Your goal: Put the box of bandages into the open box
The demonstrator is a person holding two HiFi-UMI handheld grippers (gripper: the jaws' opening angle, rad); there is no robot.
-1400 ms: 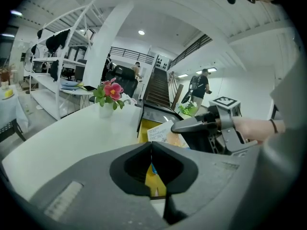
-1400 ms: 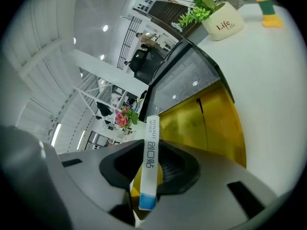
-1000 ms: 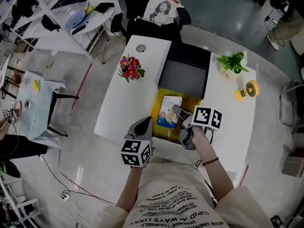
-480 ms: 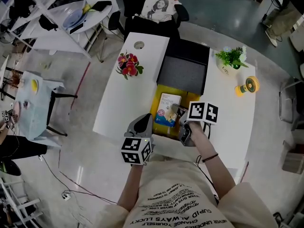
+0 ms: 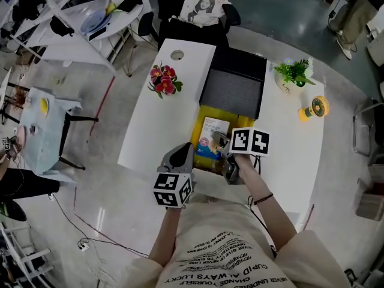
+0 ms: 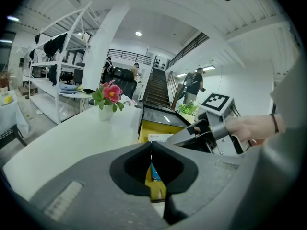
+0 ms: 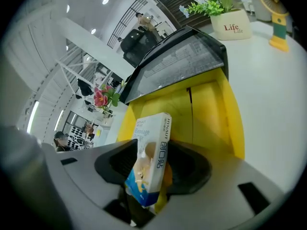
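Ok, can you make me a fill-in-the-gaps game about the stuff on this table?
The open box is ____ inside.
The white pot of the green plant says ____ on it.
The box of bandages is white and ____.
The left hand-held gripper has its jaws ____.
Missing words: yellow; Life; blue; shut.
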